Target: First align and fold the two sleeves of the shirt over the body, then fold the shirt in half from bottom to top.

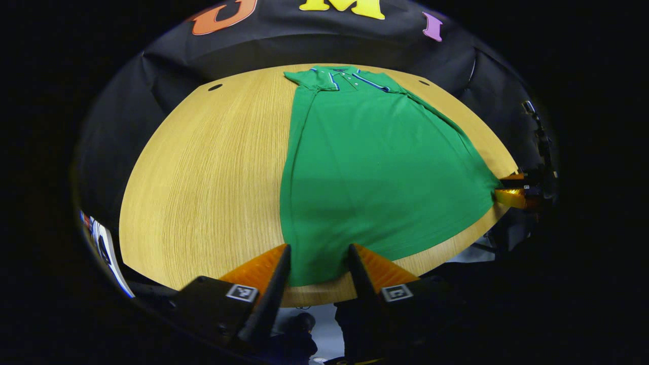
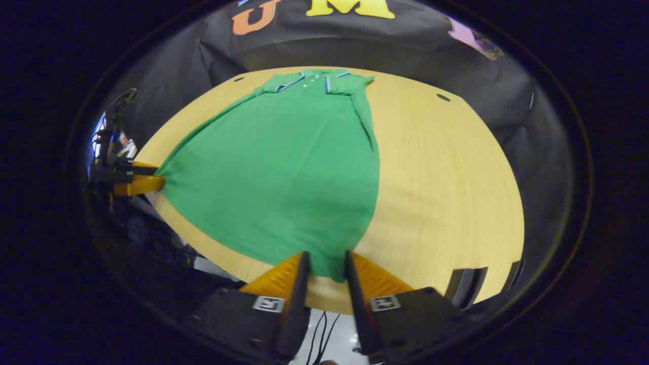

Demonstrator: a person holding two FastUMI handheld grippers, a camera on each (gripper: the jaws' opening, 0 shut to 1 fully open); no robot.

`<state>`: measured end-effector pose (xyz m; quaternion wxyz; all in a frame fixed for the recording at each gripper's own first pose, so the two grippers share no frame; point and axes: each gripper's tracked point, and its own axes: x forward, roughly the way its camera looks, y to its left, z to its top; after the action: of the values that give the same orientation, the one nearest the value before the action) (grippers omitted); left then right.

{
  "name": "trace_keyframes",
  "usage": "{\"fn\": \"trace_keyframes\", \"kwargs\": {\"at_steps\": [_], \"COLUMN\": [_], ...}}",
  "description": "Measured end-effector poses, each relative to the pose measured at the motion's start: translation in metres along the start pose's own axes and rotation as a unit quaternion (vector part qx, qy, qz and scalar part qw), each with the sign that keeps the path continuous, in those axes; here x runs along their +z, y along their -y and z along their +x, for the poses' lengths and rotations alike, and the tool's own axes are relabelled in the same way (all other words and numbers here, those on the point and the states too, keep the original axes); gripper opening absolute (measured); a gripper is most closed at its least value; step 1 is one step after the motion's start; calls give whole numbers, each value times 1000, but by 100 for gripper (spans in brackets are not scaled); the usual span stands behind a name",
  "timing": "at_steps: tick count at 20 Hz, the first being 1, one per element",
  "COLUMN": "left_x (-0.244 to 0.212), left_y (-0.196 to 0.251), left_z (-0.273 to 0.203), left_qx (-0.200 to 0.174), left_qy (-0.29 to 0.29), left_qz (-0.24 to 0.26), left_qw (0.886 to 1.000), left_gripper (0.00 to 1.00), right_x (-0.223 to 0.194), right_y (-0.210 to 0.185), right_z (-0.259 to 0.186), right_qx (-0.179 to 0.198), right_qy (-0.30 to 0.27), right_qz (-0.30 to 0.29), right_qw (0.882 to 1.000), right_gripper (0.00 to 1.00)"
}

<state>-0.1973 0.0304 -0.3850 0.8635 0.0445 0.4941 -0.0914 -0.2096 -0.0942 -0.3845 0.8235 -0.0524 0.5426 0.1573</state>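
A green polo shirt (image 1: 375,167) lies flat on the wooden table (image 1: 203,182), collar (image 1: 340,76) at the far end, both short sleeves folded in over the body. My left gripper (image 1: 319,266) is at the near hem corner, its fingers shut on the cloth bunched between them. My right gripper (image 2: 327,268) grips the other hem corner of the shirt (image 2: 284,172) the same way. Each gripper shows far off in the other's view, the right gripper (image 1: 502,190) and the left gripper (image 2: 154,182), each at a corner drawn to a point.
The table's near edge (image 2: 324,301) runs just under my fingers, with floor and cables below it. Bare wood (image 2: 446,192) lies beside the shirt. Two small holes (image 1: 215,87) sit near the table's far corners. The black cloth wall stands behind.
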Motion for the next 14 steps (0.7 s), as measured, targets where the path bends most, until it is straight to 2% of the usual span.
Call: {"fn": "trace_keyframes", "kwargs": {"at_steps": [2, 3, 4, 6, 8, 9, 14], "left_x": [-3, -4, -3, 1, 12, 16, 48], "left_y": [8, 10, 11, 17, 21, 21, 21], "left_z": [-2, -4, -5, -5, -2, -7, -20], "left_qx": [-19, -27, -30, -49, -62, -67, -78], "left_qy": [-4, -2, 0, -3, 1, 7, 35], "left_qz": [15, 15, 12, 0, -9, -9, 0], "left_qw": [1000, 1000, 999, 999, 998, 998, 996], "left_gripper": [46, 37, 16, 7, 4, 4, 4], "right_x": [1, 2, 3, 6, 14, 21, 50], "right_y": [0, 0, 0, -1, -1, -1, 4], "right_z": [1, 1, 1, -1, -6, -11, -23], "right_qx": [5, 12, 21, 35, 47, 51, 78], "right_qy": [-6, -8, -11, -18, -7, -1, 21], "right_qz": [3, 19, 39, 78, 97, 103, 139], "right_qw": [1000, 1000, 999, 996, 994, 993, 987], "right_gripper": [6, 9, 10, 7, 9, 6, 9]}}
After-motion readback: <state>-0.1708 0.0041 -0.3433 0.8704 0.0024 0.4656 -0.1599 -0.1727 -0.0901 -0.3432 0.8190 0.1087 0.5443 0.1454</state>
